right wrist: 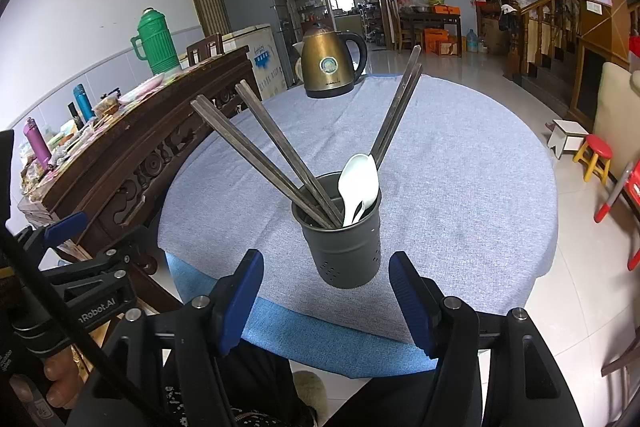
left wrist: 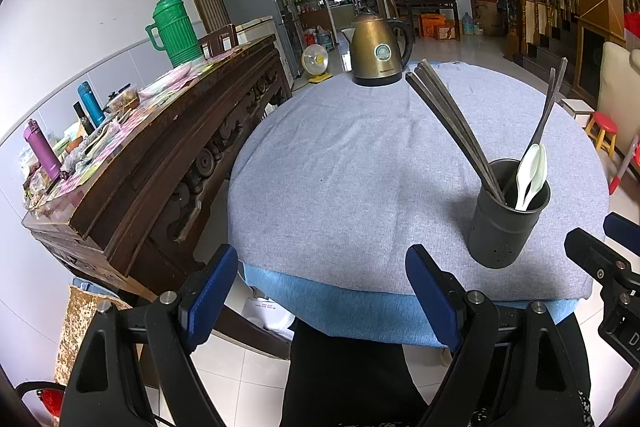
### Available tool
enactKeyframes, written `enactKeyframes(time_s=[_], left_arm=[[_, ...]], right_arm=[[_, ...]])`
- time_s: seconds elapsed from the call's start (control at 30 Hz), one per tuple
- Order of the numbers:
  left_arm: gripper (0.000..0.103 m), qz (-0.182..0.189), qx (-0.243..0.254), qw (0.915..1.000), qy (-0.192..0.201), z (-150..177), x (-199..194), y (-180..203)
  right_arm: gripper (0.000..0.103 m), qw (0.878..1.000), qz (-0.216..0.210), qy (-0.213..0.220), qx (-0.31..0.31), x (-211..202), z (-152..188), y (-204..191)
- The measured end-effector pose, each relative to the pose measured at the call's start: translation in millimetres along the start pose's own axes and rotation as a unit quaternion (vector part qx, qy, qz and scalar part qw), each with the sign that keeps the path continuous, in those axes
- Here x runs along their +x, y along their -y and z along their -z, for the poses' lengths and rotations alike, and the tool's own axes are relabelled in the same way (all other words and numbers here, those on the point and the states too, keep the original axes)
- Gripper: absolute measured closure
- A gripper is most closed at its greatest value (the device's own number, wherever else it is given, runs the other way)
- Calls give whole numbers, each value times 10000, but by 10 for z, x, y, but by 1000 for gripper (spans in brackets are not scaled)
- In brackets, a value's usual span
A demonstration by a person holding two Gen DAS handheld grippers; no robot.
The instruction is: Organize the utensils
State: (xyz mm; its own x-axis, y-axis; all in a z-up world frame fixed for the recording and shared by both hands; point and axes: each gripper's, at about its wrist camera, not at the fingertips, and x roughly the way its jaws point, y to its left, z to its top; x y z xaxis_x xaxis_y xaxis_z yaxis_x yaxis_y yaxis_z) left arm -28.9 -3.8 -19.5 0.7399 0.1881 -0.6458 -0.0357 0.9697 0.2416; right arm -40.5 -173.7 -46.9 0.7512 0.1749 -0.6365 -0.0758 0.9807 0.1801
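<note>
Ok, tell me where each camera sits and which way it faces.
Left wrist: on the open left hand-held gripper at the near edge of the round grey-clothed table, facing across it; the dark grey metal utensil cup stands right of centre, and the right hand-held gripper shows at the right edge.
Right wrist: on the open right hand-held gripper, facing the cup straight on; a hand shows lower left.
Shared: cup, table, brass-coloured electric kettle.

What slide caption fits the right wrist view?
Open right gripper faces a dark utensil holder holding chopsticks and white spoons.
</note>
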Motion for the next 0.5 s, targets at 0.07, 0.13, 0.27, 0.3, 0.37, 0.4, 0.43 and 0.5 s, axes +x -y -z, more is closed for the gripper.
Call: enactKeyframes(time_s=[0.07,0.13,0.27,0.3,0.37,0.4,0.43,0.5], left_arm=[[17,1,-2,10000,-1,-2,-1,-1],[17,3,3,10000,-2,-2,0,-1],[17,4,-3,10000,-2,-2,-1,-2],[17,2,-1,10000,-3,1,-1,2],[17,-1,-1,10000,-5,-2,0,1],[17,2,-1,10000,-5,-2,0,0],[17,6,-2,10000,-7,-3,0,-1],[17,2,0,10000,-5,-3,-1,1]], right_arm=[[34,10000,2,0,8,1,3,5],[34,10000,6,4,20,4,7,16],[34,10000,6,-7,39,17,9,24],[34,10000,6,-9,43,18,10,26],[34,10000,9,-6,52,16,14,32],[34,10000,10,-3,56,13,14,31],[34,10000,11,-2,60,11,15,32],[34,10000,12,-6,66,10,15,37]])
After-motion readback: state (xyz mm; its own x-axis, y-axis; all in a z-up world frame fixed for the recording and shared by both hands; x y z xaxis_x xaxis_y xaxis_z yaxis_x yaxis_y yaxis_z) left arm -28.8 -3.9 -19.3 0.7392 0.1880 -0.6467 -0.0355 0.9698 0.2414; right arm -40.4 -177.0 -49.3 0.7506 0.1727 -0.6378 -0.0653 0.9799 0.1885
